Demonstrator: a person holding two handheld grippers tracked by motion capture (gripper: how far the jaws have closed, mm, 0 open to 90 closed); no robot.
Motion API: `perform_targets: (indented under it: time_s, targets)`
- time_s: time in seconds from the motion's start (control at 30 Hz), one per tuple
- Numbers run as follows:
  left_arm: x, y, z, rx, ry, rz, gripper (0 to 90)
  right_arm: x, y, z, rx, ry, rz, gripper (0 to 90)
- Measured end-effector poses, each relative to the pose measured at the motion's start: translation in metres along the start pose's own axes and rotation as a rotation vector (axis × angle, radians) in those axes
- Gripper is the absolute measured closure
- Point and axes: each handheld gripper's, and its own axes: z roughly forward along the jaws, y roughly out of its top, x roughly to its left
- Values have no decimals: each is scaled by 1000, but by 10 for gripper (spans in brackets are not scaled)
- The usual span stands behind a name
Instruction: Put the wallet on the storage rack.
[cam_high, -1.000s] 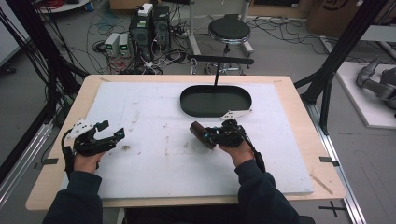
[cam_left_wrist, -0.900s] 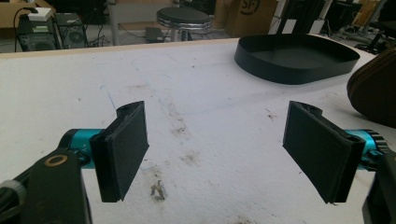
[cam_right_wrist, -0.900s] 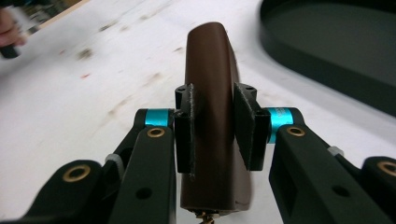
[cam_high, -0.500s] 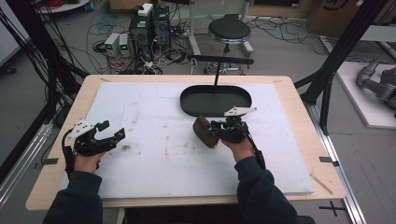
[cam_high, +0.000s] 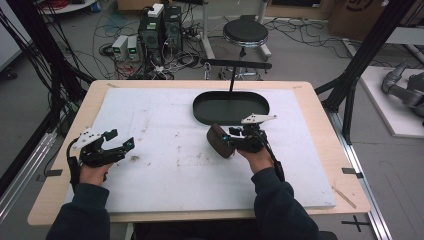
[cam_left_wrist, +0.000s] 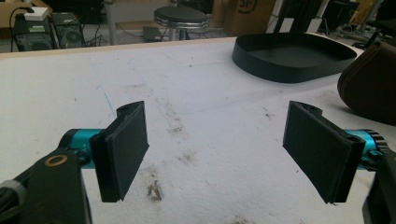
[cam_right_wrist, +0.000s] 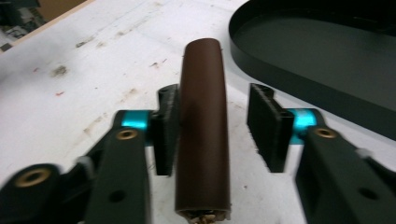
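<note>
- The black oval metal tray (cam_high: 231, 109) stands on the far middle of the white foam-covered surface (cam_high: 165, 150). I see nothing inside it; its dark floor is bare in my right gripper view (cam_right_wrist: 317, 51).
- The brown rounded leather-like piece (cam_high: 221, 141) stands on its edge on the surface, just in front of the tray's near rim and apart from it.
- My right gripper (cam_high: 235, 141) is around this brown piece (cam_right_wrist: 203, 126). Its jaws have just been opening: the piece is between them, the left pad is close against it or touching, and the right pad stands clear with a gap, so the grip is released.
- My left gripper (cam_high: 116, 144) is well apart at the left side of the surface. Its jaws (cam_left_wrist: 224, 149) are spread wide, and between them there is only the stained surface.
- From the left gripper view, the tray (cam_left_wrist: 294, 56) is far at the right, with the brown piece (cam_left_wrist: 371, 84) beside it.
</note>
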Motion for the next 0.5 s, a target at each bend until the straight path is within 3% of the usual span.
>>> perform_targets:
  time_s: [0.2,0.33,0.5]
  targets:
    - [0,0,0,-3,-1,-2,219,3,1,-2,-22,-5,-28,409]
    - [0,0,0,-1,-3,2,219,9,0,3,-6,-13,-88,324]
    - [-1,0,0,-1,-4,-1,219,20,-2,10,18,-47,-187,301]
